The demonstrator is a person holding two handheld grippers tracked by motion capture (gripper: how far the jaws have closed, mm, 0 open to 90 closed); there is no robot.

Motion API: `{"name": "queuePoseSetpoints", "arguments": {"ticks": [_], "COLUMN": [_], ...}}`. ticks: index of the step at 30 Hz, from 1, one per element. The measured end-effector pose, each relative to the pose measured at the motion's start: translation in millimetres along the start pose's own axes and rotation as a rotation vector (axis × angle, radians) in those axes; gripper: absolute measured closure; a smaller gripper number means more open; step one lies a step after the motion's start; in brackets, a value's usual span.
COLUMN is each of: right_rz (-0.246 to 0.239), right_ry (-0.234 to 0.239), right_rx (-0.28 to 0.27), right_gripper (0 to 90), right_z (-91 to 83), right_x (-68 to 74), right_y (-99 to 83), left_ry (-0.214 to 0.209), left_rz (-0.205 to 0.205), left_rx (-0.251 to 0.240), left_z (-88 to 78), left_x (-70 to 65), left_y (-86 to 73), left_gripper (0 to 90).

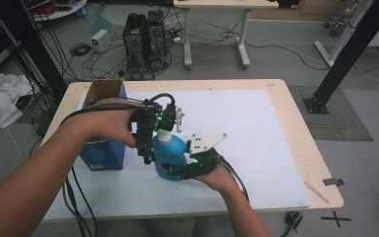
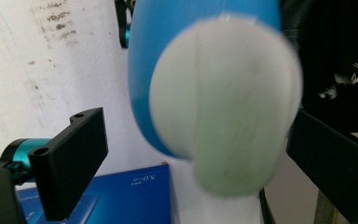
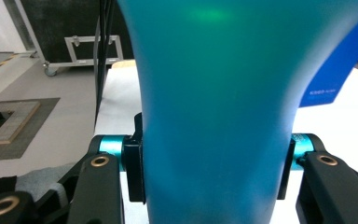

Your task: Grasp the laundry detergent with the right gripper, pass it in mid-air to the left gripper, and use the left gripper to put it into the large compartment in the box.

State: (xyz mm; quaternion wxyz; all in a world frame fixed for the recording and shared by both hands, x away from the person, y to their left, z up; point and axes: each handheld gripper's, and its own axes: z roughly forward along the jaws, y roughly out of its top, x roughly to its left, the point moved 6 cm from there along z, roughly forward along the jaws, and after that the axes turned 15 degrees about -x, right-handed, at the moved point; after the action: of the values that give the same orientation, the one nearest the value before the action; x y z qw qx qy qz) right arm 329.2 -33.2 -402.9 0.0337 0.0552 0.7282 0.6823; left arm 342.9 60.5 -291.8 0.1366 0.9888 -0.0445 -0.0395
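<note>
Over a wooden table (image 1: pixel 296 118) covered by a white paper sheet (image 1: pixel 256 133), a person is holding a translucent blue plastic bottle with a white pump cap (image 1: pixel 170 150) between two hand-held tools, near the sheet's front-left part. The right gripper (image 1: pixel 190 165), coming in from about 5 o'clock of the bottle, is clamping the bottle's body: in the right gripper view its black pads (image 3: pixel 134 170) are pressing on both sides of the blue wall (image 3: pixel 214 116). The bottle's base and top are cut off there, and the body is blocking most of the table behind it. The left gripper (image 1: pixel 150 136) is reaching over the bottle from 10 o'clock, covering much of its neck in the high view. In the left gripper view the white cap (image 2: pixel 223 112) is sitting blurred and very close between the two black jaws, which are standing apart with gaps on either side, so this tool is released and gripping nothing. Whether a jaw is brushing the cap is hard to tell. At 9 o'clock of the bottle an open blue cardboard box (image 1: pixel 103 123) is standing on the table's left edge, partly hidden by the left forearm (image 1: pixel 44 163); its printed lettering is too small to read. At 12 o'clock, past the far edge, computer towers (image 1: pixel 145 44) and loose cables are lying on the floor.
</note>
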Motion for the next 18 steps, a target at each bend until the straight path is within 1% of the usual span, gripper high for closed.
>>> {"name": "queuePoseSetpoints", "arguments": {"ticks": [1, 2, 3, 4, 5, 6, 7, 8, 9, 10, 11, 12, 13, 14, 15, 16, 18], "right_rz": [-0.007, -0.031, -0.003, 0.001, -0.023, -0.021, 0.004, -0.001, -0.015, -0.011, -0.016, -0.016, -0.019, -0.019, -0.025, -0.026, -0.03], "right_ry": [0.005, 0.008, 0.014, 0.02, 0.018, 0.023, 0.027, 0.032, 0.033, 0.035, 0.034, 0.037, 0.043, 0.044, 0.045, 0.049, 0.048], "right_rx": [0.0, -0.005, -0.003, -0.003, -0.008, -0.004, 0.011, 0.002, -0.008, -0.012, -0.017, -0.016, -0.015, -0.015, -0.016, -0.015, -0.016], "right_gripper": [46.0, 46.0, 46.0, 46.0, 46.0, 46.0, 46.0, 46.1, 46.0, 46.0, 46.0, 46.0, 46.0, 46.0, 46.0, 46.0, 46.0], "right_z": [1.9, 4.0, 4.8, 5.8, 8.2, 9.4, 9.3, 10.6, 12.3, 13.1, 13.9, 14.4, 14.8, 15.4, 16.0, 16.3, 17.4], "right_x": [-0.3, -1.9, 0.2, 0.8, -0.1, 0.8, 3.4, 3.5, 2.9, 3.6, 3.6, 4.0, 4.1, 4.4, 4.2, 4.3, 4.2], "right_y": [0.2, 0.7, 2.1, 3.0, 3.3, 4.1, 4.1, 5.3, 6.1, 6.8, 7.4, 7.7, 8.0, 8.0, 8.3, 8.7, 8.9], "left_ry": [0.003, 0.003, 0.01, 0.005, 0.011, 0.01, 0.009, 0.011, 0.009, 0.016, 0.008, 0.011, 0.009, 0.015, 0.013, 0.014, 0.013], "left_rz": [0.002, -0.004, 0.016, -0.002, 0.018, 0.0, 0.014, 0.003, 0.004, 0.027, 0.006, 0.022, 0.017, 0.034, 0.021, 0.017, 0.021], "left_rx": [0.003, 0.005, 0.005, 0.004, 0.005, 0.005, 0.004, 0.007, 0.006, 0.011, 0.007, 0.01, 0.014, 0.009, 0.007, 0.01, 0.014], "left_z": [0.1, 0.3, 0.5, 1.1, 1.3, 1.8, 2.1, 2.2, 2.9, 2.9, 3.9, 4.1, 4.2, 4.3, 4.7, 4.6, 4.7], "left_x": [-0.7, -2.2, -0.8, -3.1, -1.6, -3.5, -2.6, -3.7, -4.3, -2.7, -5.5, -4.7, -6.0, -5.0, -6.8, -7.6, -8.4], "left_y": [0.5, 0.7, 1.7, 1.8, 2.9, 3.2, 4.1, 4.5, 4.8, 5.5, 5.2, 5.5, 5.3, 5.7, 5.4, 5.2, 4.7], "left_gripper": [5.3, 5.3, 5.3, 5.3, 5.3, 5.3, 5.3, 5.3, 5.3, 5.3, 5.3, 5.3, 5.3, 5.3, 5.3, 5.3, 5.3]}}
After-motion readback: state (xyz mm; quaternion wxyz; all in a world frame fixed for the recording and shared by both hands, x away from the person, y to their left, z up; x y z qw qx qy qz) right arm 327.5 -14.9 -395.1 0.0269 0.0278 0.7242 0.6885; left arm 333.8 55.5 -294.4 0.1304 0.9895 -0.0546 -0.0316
